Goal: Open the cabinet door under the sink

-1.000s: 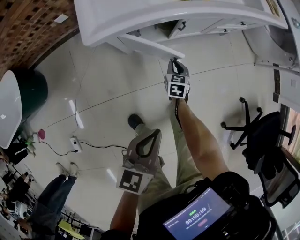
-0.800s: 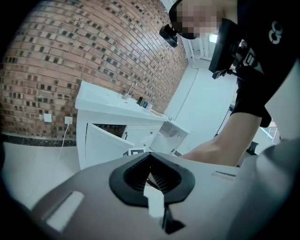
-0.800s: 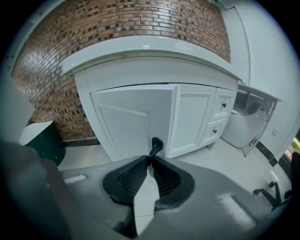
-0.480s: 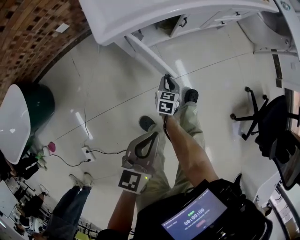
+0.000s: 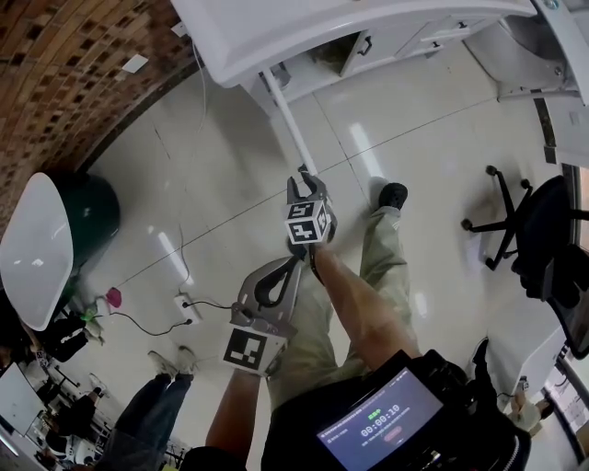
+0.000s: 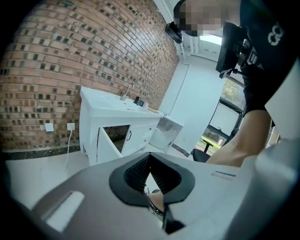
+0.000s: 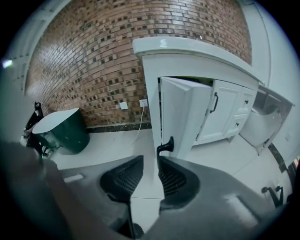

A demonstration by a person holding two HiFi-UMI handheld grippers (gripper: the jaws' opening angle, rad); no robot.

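Head view: right forearm stretches toward cabinet door.

Khaki trousers, black shoe, black printed top, chest-mounted timer screen

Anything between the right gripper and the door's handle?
Nothing: in its own view the right gripper, jaws opening, straddles the cabinet door edge, handle just beyond.

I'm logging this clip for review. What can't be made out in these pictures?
Inside the cabinet: right gripper view, the open cabinet door covers it; head view, the countertop overhangs it.
Items beside the faucet: left gripper view, too small.
Sink basin: head view, top edge cuts it off; left gripper view, countertop rim hides it.
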